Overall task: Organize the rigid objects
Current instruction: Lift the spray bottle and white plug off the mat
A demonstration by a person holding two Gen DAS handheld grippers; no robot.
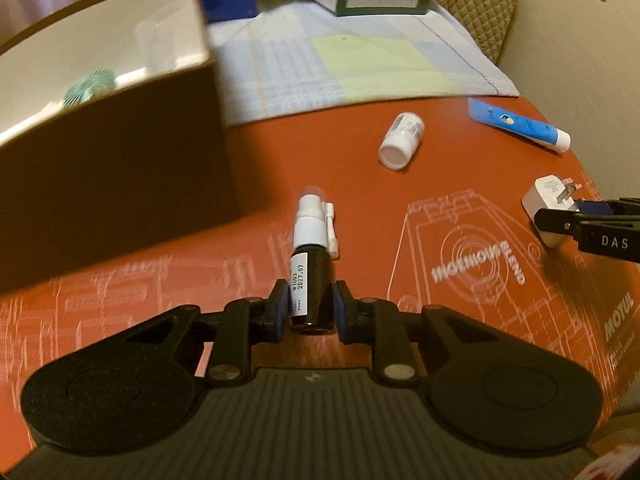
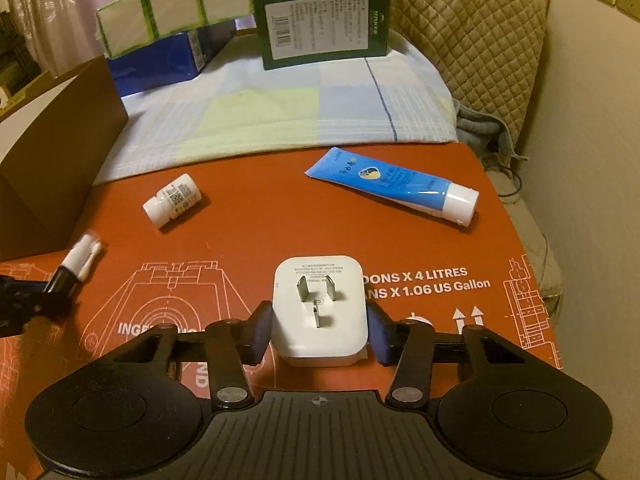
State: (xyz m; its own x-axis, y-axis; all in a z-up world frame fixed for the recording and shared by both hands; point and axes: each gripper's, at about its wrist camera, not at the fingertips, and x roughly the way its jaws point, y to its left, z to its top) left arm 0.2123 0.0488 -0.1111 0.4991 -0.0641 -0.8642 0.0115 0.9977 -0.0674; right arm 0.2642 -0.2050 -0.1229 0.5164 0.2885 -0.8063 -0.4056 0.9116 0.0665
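Left tool (image 1: 310, 312) clamping dark spray bottle (image 1: 312, 276) — nozzle pointing away. Right tool (image 2: 320, 334) flanking white plug adapter (image 2: 320, 308) — pad contact impossible to tell.

You can read "M1003 2027.07" on the spray bottle's (image 1: 311, 280) label, "DAS" on the right gripper (image 1: 576, 210), and "MOTUL", "BLEND" and "X 4 LITRES", "X 1.06 US Gallon" on the red mat (image 2: 280, 216).
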